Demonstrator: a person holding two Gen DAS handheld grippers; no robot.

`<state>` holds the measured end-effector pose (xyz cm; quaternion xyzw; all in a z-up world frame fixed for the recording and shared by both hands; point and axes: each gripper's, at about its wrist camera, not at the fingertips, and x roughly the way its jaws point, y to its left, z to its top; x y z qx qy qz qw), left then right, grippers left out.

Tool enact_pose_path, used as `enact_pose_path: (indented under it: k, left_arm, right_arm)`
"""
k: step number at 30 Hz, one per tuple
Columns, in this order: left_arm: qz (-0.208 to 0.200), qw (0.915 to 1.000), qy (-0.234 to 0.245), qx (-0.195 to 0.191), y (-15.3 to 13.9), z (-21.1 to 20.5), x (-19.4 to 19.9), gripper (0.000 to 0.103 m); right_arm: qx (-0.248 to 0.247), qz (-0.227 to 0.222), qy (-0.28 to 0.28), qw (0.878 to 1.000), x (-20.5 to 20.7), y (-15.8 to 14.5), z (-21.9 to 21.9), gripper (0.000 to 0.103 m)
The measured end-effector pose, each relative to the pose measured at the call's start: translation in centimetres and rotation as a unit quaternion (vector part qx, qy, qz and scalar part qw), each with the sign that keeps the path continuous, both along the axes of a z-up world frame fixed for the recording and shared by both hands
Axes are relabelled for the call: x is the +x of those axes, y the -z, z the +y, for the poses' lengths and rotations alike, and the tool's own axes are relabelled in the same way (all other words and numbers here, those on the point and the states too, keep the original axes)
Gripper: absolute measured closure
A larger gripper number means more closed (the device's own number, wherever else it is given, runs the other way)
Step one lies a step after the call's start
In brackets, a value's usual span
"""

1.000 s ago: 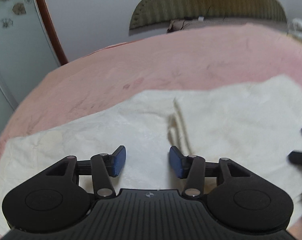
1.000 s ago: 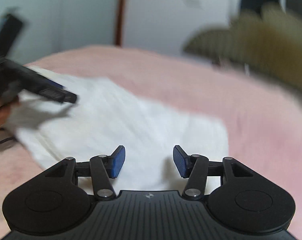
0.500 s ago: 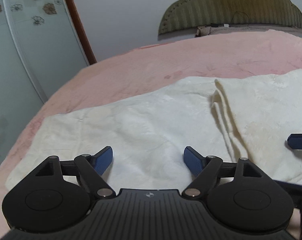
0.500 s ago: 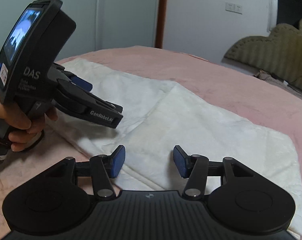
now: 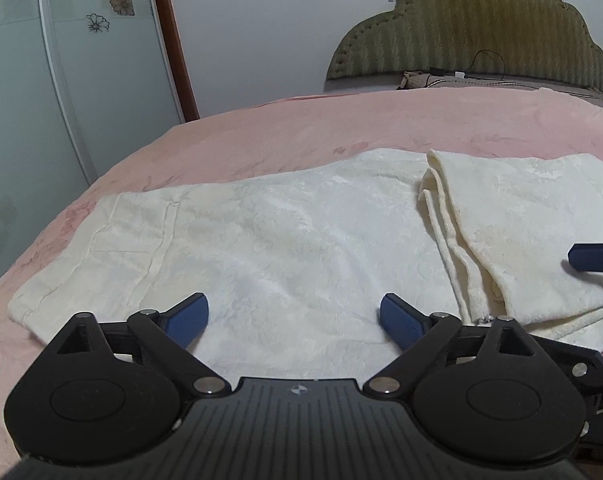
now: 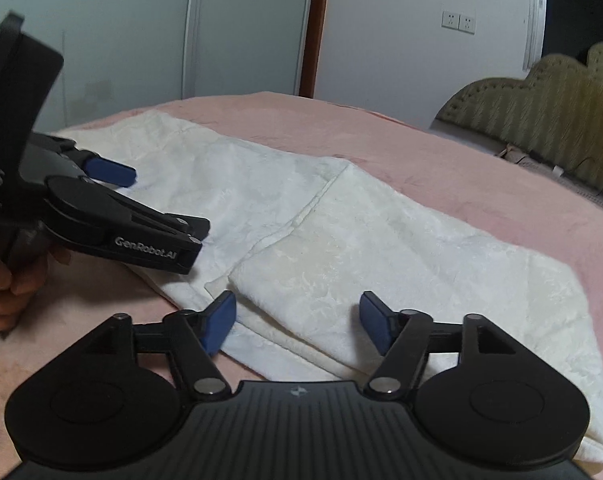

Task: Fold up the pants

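Both claws, left and right, just widened, empty, over cream embossed folded pants.

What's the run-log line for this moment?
task: fold pants | pants: cream, flat on pink bedspread, one end folded over | left gripper: open, opening, empty | right gripper: open, opening, over folded end, empty

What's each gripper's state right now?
Left gripper: open, just widened, nothing between, over the pants.
Right gripper: open, just widened, nothing gripped.

1 pants, 2 tongs, 1 bed.
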<state>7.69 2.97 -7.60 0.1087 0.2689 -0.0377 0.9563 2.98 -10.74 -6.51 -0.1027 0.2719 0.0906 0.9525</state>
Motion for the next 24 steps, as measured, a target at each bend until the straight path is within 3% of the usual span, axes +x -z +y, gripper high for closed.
enact_pose_path:
  k: [2,5,10,15,24]
  left_arm:
    - [0.004,1.0,-0.005,0.0,0.0,0.2,-0.3,0.0]
    - [0.001,1.0,-0.009,0.001,-0.3,0.4,-1.2,0.0]
    - [-0.034,0.9983,-0.032,0.034,-0.4,1.2,-2.1,0.0]
    - [0.006,0.9989,-0.036,-0.03,-0.1,3.3,-0.7,0.0]
    - [0.006,0.9989,-0.037,-0.028,0.0,3.2,-0.7,0.0]
  right_arm:
    - [0.005,0.004,0.002,1.0,0.2,0.1,-0.2,0.026]
    - [0.031,0.021,0.015,0.999,0.8,0.2,-1.3,0.014]
    - [0.057,0.033,0.019,0.998,1.5,0.4,-2.2,0.01]
    - [0.057,0.035,0.024,0.998,1.7,0.5,-2.2,0.006]
    - [0.066,0.041,0.027,0.997,1.9,0.6,-2.5,0.002]
